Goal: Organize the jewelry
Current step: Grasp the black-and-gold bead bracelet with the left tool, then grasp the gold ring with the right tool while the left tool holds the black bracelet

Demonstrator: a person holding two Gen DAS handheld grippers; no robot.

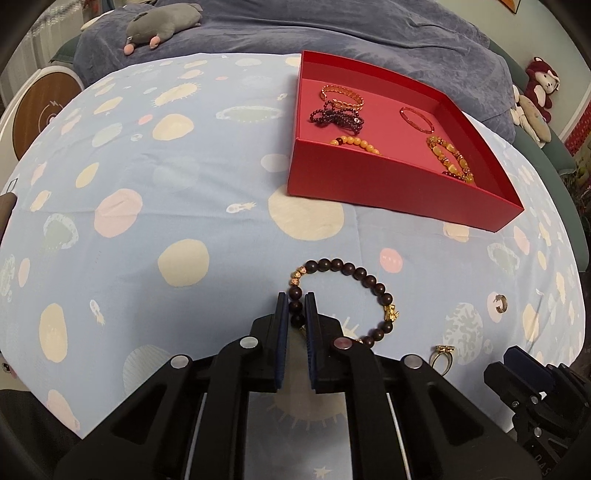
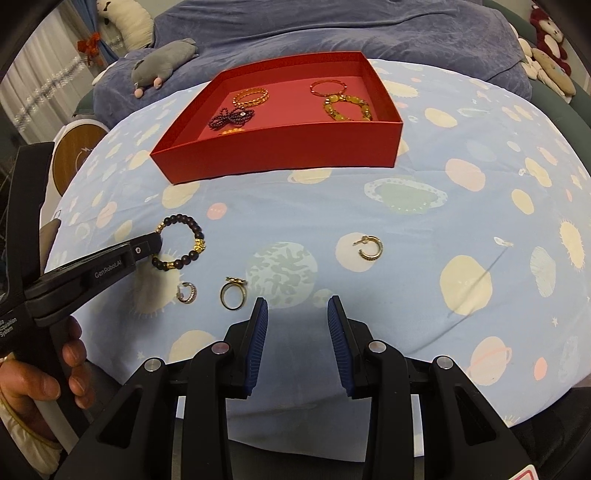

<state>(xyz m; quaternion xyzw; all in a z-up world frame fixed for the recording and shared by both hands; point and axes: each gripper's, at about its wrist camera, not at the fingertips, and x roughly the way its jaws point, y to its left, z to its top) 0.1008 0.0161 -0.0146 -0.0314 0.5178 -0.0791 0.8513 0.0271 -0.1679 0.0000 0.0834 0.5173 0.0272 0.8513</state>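
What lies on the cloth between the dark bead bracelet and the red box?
Nothing: the planet-print cloth between the dark bead bracelet and the red box is bare in both wrist views.

A pale blue planet-print cloth [image 2: 406, 229] covers the tabletop. Behind it lies a blue-grey blanket [image 2: 332, 29] with a grey plush [image 2: 162, 62] on it. Dark red plush toys [image 2: 550, 33] sit far right; a round wooden disc [image 1: 44, 110] stands left.
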